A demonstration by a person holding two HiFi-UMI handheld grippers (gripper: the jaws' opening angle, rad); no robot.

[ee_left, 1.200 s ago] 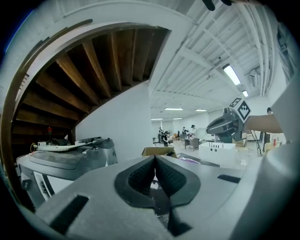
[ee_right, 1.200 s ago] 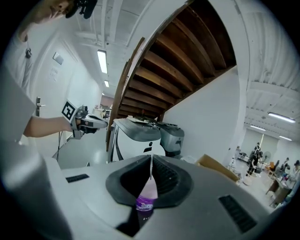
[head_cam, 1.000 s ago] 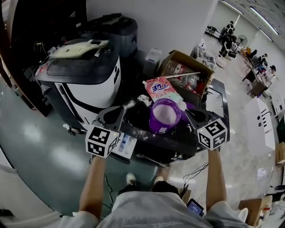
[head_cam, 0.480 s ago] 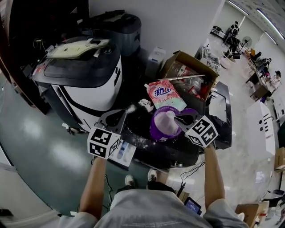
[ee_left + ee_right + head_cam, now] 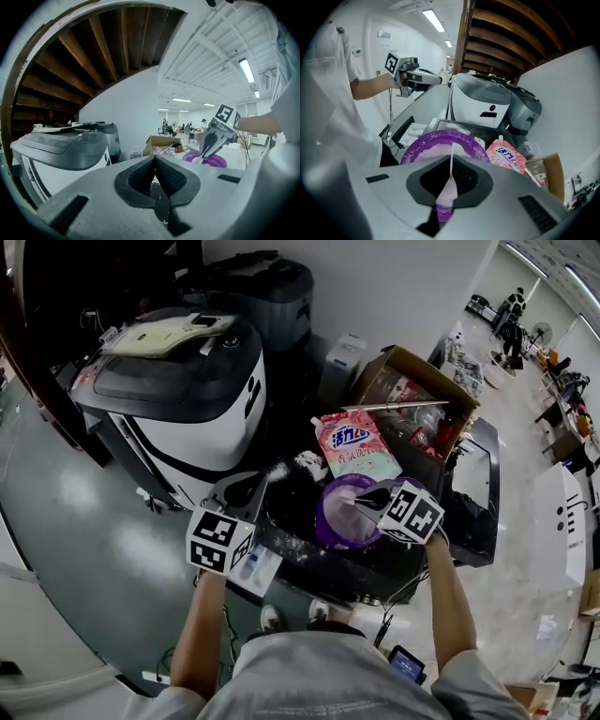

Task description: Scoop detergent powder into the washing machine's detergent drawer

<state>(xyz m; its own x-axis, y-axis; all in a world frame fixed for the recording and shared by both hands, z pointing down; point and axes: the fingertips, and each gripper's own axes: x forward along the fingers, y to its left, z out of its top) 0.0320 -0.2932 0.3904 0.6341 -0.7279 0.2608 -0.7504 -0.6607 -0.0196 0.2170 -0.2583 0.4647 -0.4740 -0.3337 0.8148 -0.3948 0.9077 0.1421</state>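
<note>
Right claw [image 5: 362, 502] pinches the thin spoon [image 5: 451, 165] by its handle over the bowl [image 5: 328, 518], mid-worktop; left claw [image 5: 154, 161] closed, empty; powder [image 5: 423, 149] looks light, loose, spill-prone; best carried level to the drawer [image 5: 255, 568] off the left edge.

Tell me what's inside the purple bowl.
White powder fills the purple bowl, and the white scoop gripped by the right gripper reaches into it. The powder covers the bowl's bottom.
</note>
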